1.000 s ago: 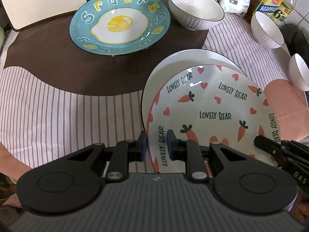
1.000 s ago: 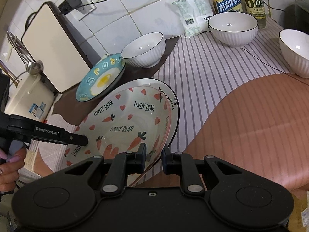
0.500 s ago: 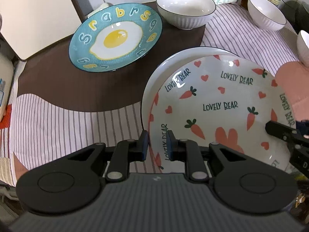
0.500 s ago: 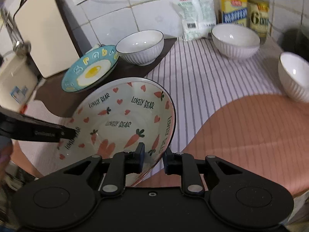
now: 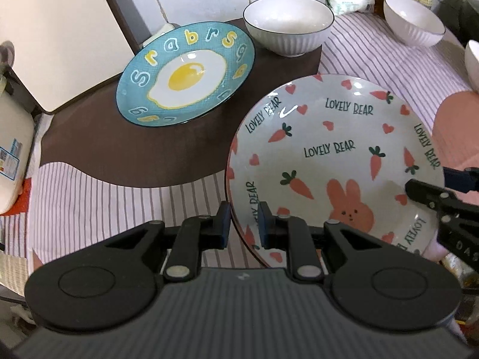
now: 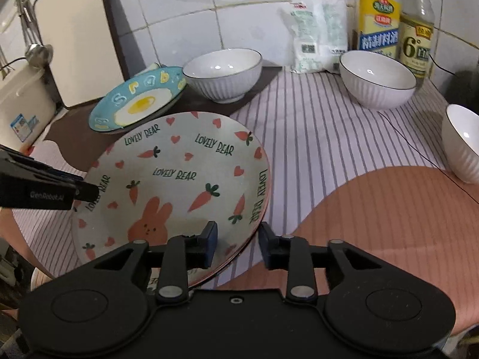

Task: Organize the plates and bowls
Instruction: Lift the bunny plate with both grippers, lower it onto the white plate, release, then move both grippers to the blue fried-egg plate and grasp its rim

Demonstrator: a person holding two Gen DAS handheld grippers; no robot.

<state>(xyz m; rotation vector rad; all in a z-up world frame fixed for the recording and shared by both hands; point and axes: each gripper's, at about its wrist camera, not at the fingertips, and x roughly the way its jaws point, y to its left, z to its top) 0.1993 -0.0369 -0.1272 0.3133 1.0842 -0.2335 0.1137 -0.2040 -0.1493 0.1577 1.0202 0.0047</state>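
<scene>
Left wrist view: the left gripper [image 5: 243,223] pinches the near rim of the white round carrot-and-rabbit "LOVELY BEAR" plate [image 5: 332,161], held above the striped cloth counter [image 5: 89,206]. The right gripper [image 6: 238,240], fingers spread, straddles the opposite rim without clamping. Beyond sit a teal fried-egg plate [image 5: 185,73] and white ribbed bowls [image 6: 223,73].

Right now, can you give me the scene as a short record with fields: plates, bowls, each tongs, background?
Carrot plate: LOVELY BEAR plate, both tongs at its rim
Left tongs: straddling its near-left rim
Right tongs: open, rim between fingers
Egg plate: blue plate, on the brown mat behind
Bowls: three white; one beside the egg plate, two on the striped cloth
Background: two bottles, white bag
</scene>
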